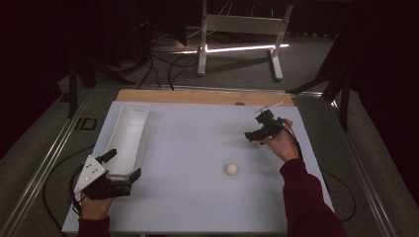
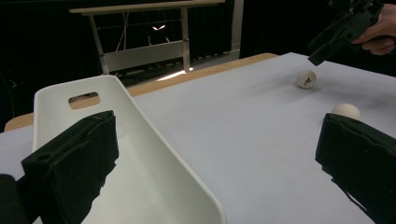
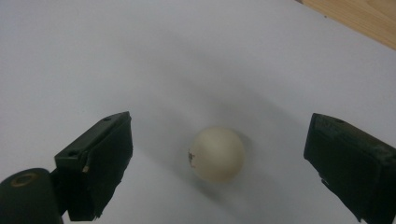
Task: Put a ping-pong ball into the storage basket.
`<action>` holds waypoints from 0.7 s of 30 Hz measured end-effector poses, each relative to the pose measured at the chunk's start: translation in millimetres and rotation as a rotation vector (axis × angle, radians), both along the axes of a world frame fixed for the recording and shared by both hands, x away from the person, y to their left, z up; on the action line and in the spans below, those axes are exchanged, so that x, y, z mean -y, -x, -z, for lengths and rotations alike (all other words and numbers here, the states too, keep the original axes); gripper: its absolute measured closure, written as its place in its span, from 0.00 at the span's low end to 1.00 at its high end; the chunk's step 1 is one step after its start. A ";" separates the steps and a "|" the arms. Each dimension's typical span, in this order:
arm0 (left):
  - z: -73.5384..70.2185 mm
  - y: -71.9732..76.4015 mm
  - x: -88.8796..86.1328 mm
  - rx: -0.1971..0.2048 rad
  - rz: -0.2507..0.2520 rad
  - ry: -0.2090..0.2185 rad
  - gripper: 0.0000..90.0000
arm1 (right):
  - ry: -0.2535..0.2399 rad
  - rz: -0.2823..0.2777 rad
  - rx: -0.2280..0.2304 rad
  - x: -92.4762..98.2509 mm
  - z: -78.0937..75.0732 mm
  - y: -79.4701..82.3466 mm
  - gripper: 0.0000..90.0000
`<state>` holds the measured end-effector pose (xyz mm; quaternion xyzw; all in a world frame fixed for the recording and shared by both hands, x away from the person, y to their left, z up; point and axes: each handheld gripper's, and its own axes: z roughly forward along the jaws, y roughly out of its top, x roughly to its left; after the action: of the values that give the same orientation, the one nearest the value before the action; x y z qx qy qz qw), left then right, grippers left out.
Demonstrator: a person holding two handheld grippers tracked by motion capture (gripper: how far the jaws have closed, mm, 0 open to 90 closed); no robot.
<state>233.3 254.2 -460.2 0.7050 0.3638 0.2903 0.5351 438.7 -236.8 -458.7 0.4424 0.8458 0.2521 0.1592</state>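
Note:
Two cream balls lie on the white table. One ball, with a small dark mark, sits on the table between the jaws of my right gripper, which is open and hovers over it without touching. From the left gripper view, that marked ball lies just below my right gripper. The second ball rests alone near the table's middle. My left gripper is open at the near end of a long white tray. One jaw is over the tray's inside, the other outside its right wall.
The tray has a handle slot at its far end and looks bare inside. A wooden strip runs along the table's far edge. Beyond it a white metal stand and cables sit on the floor.

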 end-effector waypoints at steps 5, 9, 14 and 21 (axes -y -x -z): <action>0.1 -0.1 0.1 -0.001 0.000 -0.001 0.00 | 0.003 0.000 -0.012 -1.1 3.5 -1.4 0.09; 0.1 0.0 -0.1 0.000 -0.001 0.000 0.00 | 0.008 0.000 -0.016 -2.5 5.8 -2.1 0.09; 0.1 -0.1 -0.1 0.000 -0.001 -0.001 0.00 | 0.020 -0.003 -0.025 -4.9 8.9 -3.1 0.09; 0.4 -0.2 -0.2 -0.001 -0.001 -0.001 0.00 | 0.034 -0.005 -0.041 -6.7 13.3 -4.6 0.10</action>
<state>233.5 254.3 -460.5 0.7053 0.3640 0.2904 0.5345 443.2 -230.1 -471.9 0.4423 0.8543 0.2290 0.1489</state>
